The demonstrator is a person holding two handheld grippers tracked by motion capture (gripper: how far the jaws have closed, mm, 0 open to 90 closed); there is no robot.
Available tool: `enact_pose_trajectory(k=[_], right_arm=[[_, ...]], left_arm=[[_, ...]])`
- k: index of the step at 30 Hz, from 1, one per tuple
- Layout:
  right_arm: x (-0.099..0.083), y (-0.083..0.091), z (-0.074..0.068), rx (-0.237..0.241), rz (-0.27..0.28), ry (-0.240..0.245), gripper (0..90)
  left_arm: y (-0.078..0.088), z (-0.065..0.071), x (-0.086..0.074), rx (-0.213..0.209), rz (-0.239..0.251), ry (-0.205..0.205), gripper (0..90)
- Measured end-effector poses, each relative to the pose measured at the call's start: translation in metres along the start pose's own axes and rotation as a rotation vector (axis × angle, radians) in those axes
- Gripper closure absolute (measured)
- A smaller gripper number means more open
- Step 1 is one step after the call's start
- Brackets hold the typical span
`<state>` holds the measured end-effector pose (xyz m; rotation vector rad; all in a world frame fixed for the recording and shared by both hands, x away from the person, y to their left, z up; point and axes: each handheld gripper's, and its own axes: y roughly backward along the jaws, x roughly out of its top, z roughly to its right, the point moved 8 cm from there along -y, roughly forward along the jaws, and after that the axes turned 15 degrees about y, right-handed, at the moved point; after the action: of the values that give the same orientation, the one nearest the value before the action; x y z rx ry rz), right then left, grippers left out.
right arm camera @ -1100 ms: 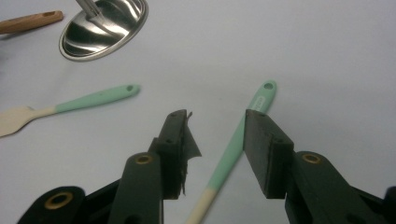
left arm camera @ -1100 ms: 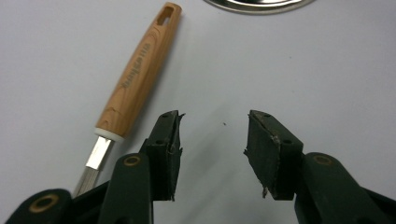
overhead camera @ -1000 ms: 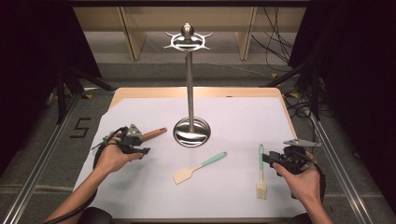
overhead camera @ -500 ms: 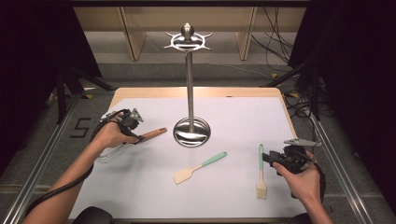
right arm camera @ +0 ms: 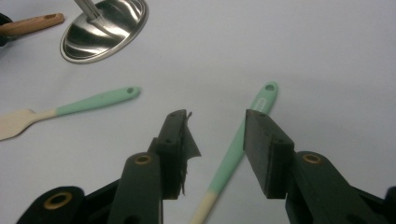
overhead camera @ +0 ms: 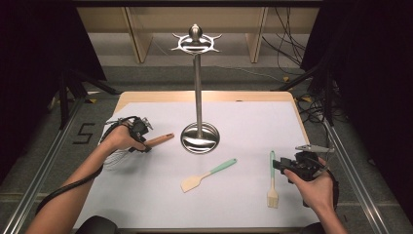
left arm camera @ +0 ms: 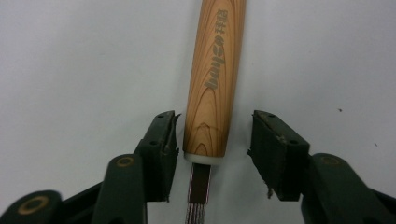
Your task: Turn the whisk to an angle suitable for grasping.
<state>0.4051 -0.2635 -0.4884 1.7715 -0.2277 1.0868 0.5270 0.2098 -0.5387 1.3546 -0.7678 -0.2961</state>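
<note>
- Left gripper (left arm camera: pixel 212 144) jaws closing around the wood-handled wire whisk (left arm camera: pixel 215 74), one pad unseated; round handle may roll out.
- Right gripper (right arm camera: pixel 215 135) open astride the mint-handled pastry brush (right arm camera: pixel 236 154); thin handle could skid sideways.

From above the near edge we look forward and down over the whole white table (overhead camera: pixel 243 122), the steel stand (overhead camera: pixel 197 97) toward 12 o'clock. Our left gripper camera hangs close over the wooden handle (left arm camera: pixel 215 79), which runs to 12 o'clock. Our right gripper camera sits low, facing the stand's base (right arm camera: pixel 105 28) at 11 o'clock, which the high view shares.
</note>
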Motion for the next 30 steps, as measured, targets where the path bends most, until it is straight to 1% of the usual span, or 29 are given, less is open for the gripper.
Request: enact_pose_trajectory(k=[1,2,3,4,5,6,7,8,9,10,11,12,14,15,16,17,18,19,20,21,22,23,24,25,26,27,28,29,30], right_arm=[[0.000,0.001,-0.003,-0.014,-0.014,-0.039,60.3],[0.000,0.000,0.001,-0.011,-0.002,0.003,60.3],[-0.001,-0.001,0.002,-0.015,-0.007,-0.004,60.3],[-0.001,-0.001,0.002,-0.015,-0.007,-0.004,60.3],[-0.001,-0.001,0.003,-0.015,-0.002,0.002,60.3],[-0.001,-0.001,0.003,-0.015,-0.002,0.002,60.3],[-0.001,-0.001,0.003,-0.009,-0.001,0.008,60.3],[-0.001,-0.001,0.003,-0.009,-0.001,0.008,60.3],[-0.002,-0.002,0.005,-0.040,-0.004,0.009,60.2],[-0.002,-0.002,0.005,-0.040,-0.004,0.009,60.2],[-0.002,-0.002,0.002,0.005,-0.006,-0.007,60.2],[-0.002,-0.002,0.002,0.005,-0.006,-0.007,60.2],[-0.002,-0.002,0.002,0.004,-0.007,-0.008,60.3],[-0.002,-0.002,0.003,0.002,0.001,0.004,60.2],[-0.002,-0.002,0.003,0.002,0.001,0.004,60.2],[-0.001,-0.001,0.003,-0.007,0.003,0.004,60.3],[-0.001,-0.001,0.003,-0.004,0.004,0.001,60.3],[-0.001,0.000,0.002,0.003,0.001,-0.013,60.4],[-0.001,0.000,0.002,0.003,0.001,-0.013,60.4],[0.001,-0.001,0.006,-0.054,0.021,-0.008,60.4],[0.001,-0.001,0.006,-0.054,0.021,-0.008,60.4],[0.001,0.000,0.004,-0.005,0.012,-0.016,60.4],[0.001,0.000,0.004,-0.005,0.012,-0.016,60.4],[0.003,0.001,0.003,-0.008,0.008,-0.038,60.4],[0.003,0.001,0.003,-0.008,0.008,-0.038,60.4],[0.009,-0.003,0.009,-0.062,0.053,-0.021,60.3],[0.009,-0.003,0.009,-0.062,0.053,-0.021,60.3],[0.013,0.001,0.010,-0.031,0.038,-0.012,60.2],[0.013,0.001,0.010,-0.031,0.038,-0.012,60.2]], left_arm=[[-0.001,-0.001,0.000,0.002,-0.012,-0.008,52.0],[-0.002,-0.001,0.000,-0.010,-0.021,-0.002,52.5],[-0.001,0.000,0.000,-0.022,-0.039,0.008,56.5],[-0.001,0.000,0.000,-0.022,-0.039,0.008,57.3],[-0.001,0.000,0.000,-0.018,-0.059,0.008,59.5],[-0.001,0.000,0.000,-0.018,-0.059,0.008,64.2],[-0.001,0.002,0.000,-0.021,-0.074,0.033,67.0],[-0.001,0.002,0.000,-0.021,-0.074,0.033,67.3],[0.000,0.002,0.000,-0.016,-0.084,0.022,67.6],[0.000,0.004,0.000,-0.013,-0.087,0.027,67.6],[0.001,0.007,-0.001,-0.008,-0.088,0.035,68.1],[0.001,0.007,-0.001,-0.008,-0.088,0.035,68.4],[0.002,0.009,-0.001,-0.004,-0.072,0.060,68.5],[0.005,0.010,0.000,-0.002,-0.041,0.058,68.5],[0.005,0.010,0.000,-0.002,-0.041,0.058,68.6],[0.010,0.013,0.001,-0.005,0.012,0.087,68.6],[0.010,0.013,0.001,-0.005,0.012,0.087,68.7],[0.016,0.017,0.000,-0.014,0.062,0.093,68.7],[0.016,0.017,0.000,-0.014,0.062,0.093,68.7],[0.023,0.022,0.001,-0.021,0.134,0.132,68.7],[0.023,0.022,0.001,-0.021,0.134,0.132,68.8],[0.034,0.025,0.001,-0.041,0.185,0.168,68.8],[0.034,0.025,0.001,-0.041,0.185,0.168,68.8],[0.045,0.030,0.002,-0.084,0.244,0.195,68.8],[0.045,0.030,0.002,-0.084,0.244,0.195,68.8],[0.055,0.035,0.003,-0.098,0.318,0.232,68.8],[0.055,0.035,0.003,-0.098,0.318,0.232,68.8],[0.066,0.039,0.004,-0.093,0.384,0.247,68.8],[0.066,0.039,0.004,-0.093,0.384,0.247,68.9]])
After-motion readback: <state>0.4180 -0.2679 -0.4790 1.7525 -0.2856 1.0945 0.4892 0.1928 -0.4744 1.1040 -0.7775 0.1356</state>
